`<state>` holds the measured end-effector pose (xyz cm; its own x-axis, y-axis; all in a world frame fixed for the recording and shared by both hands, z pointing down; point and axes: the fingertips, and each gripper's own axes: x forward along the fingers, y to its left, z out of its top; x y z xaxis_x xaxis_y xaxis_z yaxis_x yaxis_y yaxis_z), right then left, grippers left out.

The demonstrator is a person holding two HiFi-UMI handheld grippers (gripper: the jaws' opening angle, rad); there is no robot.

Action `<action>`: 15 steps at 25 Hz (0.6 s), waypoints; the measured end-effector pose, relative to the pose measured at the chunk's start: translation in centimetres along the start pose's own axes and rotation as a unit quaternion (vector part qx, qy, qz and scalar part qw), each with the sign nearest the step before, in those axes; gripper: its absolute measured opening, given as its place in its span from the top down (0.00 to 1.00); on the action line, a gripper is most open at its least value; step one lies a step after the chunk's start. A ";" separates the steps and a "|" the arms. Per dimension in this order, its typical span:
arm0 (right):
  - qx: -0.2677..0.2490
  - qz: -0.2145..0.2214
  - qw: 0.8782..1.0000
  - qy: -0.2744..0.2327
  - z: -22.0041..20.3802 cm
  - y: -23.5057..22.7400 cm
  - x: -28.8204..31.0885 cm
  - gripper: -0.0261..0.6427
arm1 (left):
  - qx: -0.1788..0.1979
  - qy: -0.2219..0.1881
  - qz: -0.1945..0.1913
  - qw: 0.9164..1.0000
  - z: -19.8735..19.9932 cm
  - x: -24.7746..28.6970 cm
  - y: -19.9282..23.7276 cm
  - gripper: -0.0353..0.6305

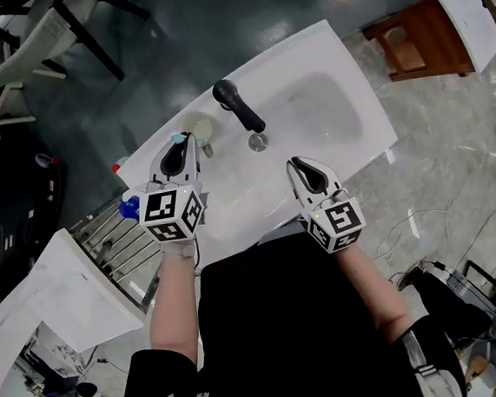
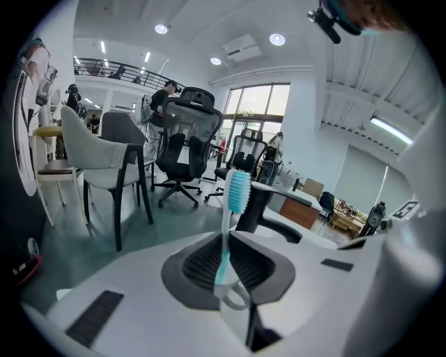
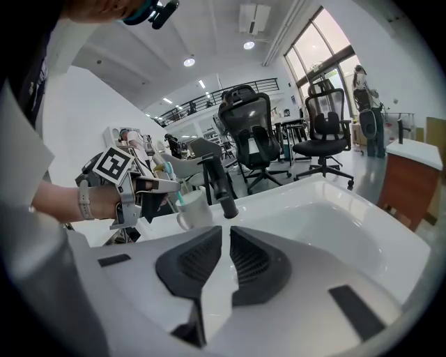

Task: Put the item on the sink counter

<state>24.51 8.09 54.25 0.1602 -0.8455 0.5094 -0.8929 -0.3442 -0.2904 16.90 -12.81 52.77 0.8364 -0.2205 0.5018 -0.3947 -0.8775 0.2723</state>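
Observation:
A toothbrush (image 2: pixel 235 195) with teal bristles stands upright between the jaws of my left gripper (image 2: pixel 226 268), which is shut on its handle. In the head view that gripper (image 1: pixel 183 138) hovers over the left end of the white sink counter (image 1: pixel 231 199), just short of a white cup (image 1: pixel 196 127) beside the black faucet (image 1: pixel 237 105). The right gripper view shows the brush (image 3: pixel 178 199) close to the cup (image 3: pixel 193 210). My right gripper (image 3: pixel 226 233) is shut and empty, held over the counter's front edge (image 1: pixel 297 167) near the basin (image 1: pixel 326 107).
A wire rack (image 1: pixel 117 245) and a blue object (image 1: pixel 128 206) sit left of the counter, with a white panel (image 1: pixel 48 300) below them. A brown wooden cabinet (image 1: pixel 416 42) stands to the right. Office chairs (image 2: pixel 185 139) fill the room beyond.

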 end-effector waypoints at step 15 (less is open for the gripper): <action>0.004 -0.003 1.000 0.004 0.4 -0.4 0.9 0.88 | 0.043 0.017 0.006 0.999 -0.5 2.1 0.7 0.88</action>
<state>25.12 7.31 54.49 0.1621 -0.8403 0.5173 -0.8883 -0.3526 -0.2944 18.17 -13.65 54.46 0.8182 -0.2175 0.5322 -0.3691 -0.9084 0.1962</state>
